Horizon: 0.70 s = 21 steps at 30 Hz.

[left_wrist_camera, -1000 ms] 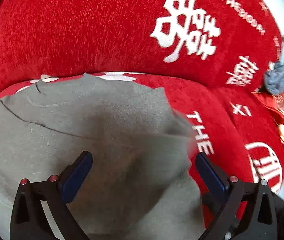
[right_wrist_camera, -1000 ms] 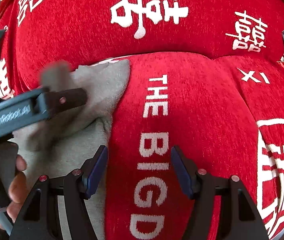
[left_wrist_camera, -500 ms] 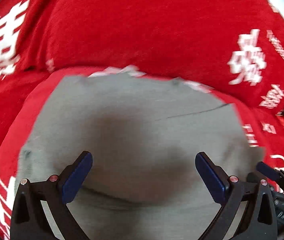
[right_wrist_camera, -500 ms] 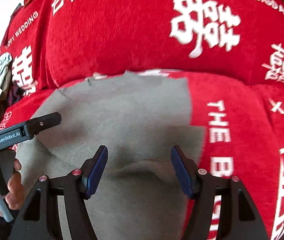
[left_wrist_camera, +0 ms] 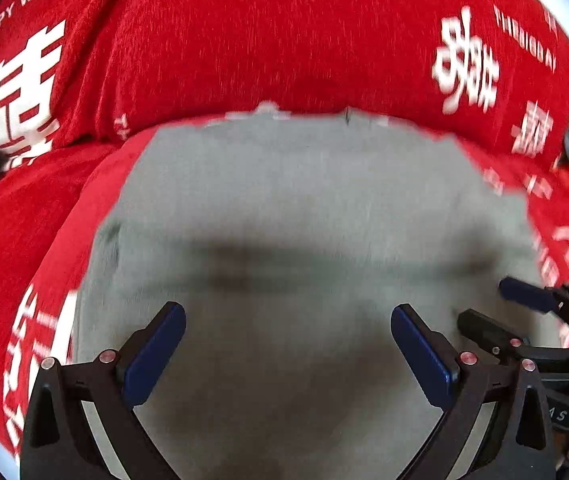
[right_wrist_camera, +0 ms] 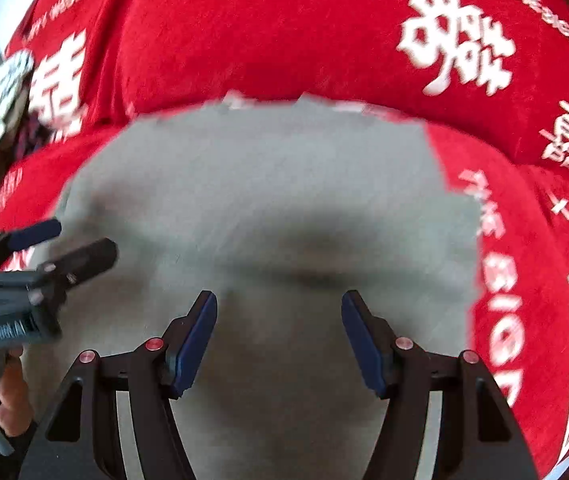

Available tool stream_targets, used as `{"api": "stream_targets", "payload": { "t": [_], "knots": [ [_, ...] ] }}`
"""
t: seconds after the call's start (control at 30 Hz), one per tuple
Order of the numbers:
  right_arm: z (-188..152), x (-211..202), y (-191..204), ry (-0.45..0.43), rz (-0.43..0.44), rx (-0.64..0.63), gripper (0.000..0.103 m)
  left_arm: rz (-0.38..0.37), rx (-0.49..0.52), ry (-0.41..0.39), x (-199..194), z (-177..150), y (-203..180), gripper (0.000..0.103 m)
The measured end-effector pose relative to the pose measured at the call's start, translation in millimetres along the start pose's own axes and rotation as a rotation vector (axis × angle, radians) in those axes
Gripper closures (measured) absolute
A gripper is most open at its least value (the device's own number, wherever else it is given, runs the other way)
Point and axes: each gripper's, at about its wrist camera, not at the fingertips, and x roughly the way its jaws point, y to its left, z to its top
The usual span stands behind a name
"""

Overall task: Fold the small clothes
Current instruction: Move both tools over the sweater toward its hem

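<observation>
Red sofa; both grippers angled down, jaws apart.

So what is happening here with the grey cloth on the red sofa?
A person is folding a small grey garment that lies spread on a red sofa cover printed with white characters. The person holds a gripper in each hand. The left gripper and the right gripper both hang above the garment with their fingers apart, and nothing is held. The pictures are blurred, so finer creases cannot be told.
</observation>
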Motion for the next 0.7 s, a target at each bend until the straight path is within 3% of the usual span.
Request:
{"api": "stream_targets", "payload": {
  "t": [0.07,0.13,0.4,0.53,0.6,0.7],
  "knots": [
    [-15,-8,12,-0.038,-0.052,-0.049,0.033,0.017,0.008,0.033,3,-21,2,0.0],
    [-29,-15,16,-0.061,-0.055,-0.053,0.034,0.025,0.031,-0.006,-10,-36,1,0.0],
    [-106,-52,23,-0.137,-0.069,-0.117,0.029,0.029,0.062,-0.014,-46,-99,-2,0.0],
    [-137,-65,23,-0.144,-0.062,-0.134,0.027,0.035,0.077,0.01,-55,-125,-4,0.0],
    [-145,-66,24,-0.072,-0.075,-0.148,0.022,0.036,0.102,0.01,-62,-135,-8,0.0],
    [-146,-78,37,-0.095,-0.069,-0.174,0.022,0.025,0.157,-0.025,-73,-144,-19,0.0]
  ]
}}
